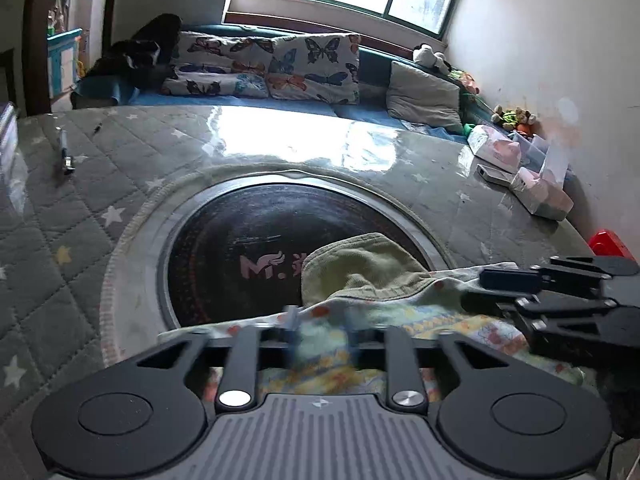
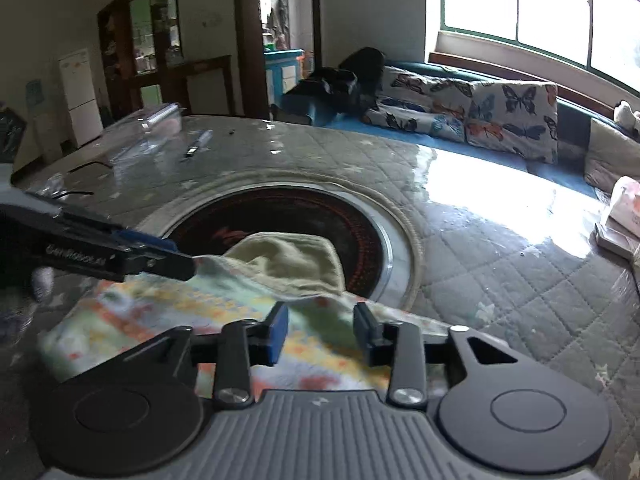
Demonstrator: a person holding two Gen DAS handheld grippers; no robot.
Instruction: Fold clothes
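Lying near the front of the quilted table [image 2: 500, 240], the printed garment [image 2: 168, 312] has its yellow-green end [image 2: 288, 260] flopped over the dark round cooktop [image 2: 360, 232]. Right gripper [image 2: 321, 330] sits partly open right above the cloth, nothing pinched. Left gripper [image 1: 320, 322] is blurry, jaws apart over the same fabric, not clamping it.

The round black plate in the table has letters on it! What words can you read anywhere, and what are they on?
"M." in pink, then a mark hidden by the cloth: on the round black plate.
"GenRobot.AI", faint and blurred: on the side of the left gripper, seen from the right wrist.
Red markings around the plate's rim: too small to read.
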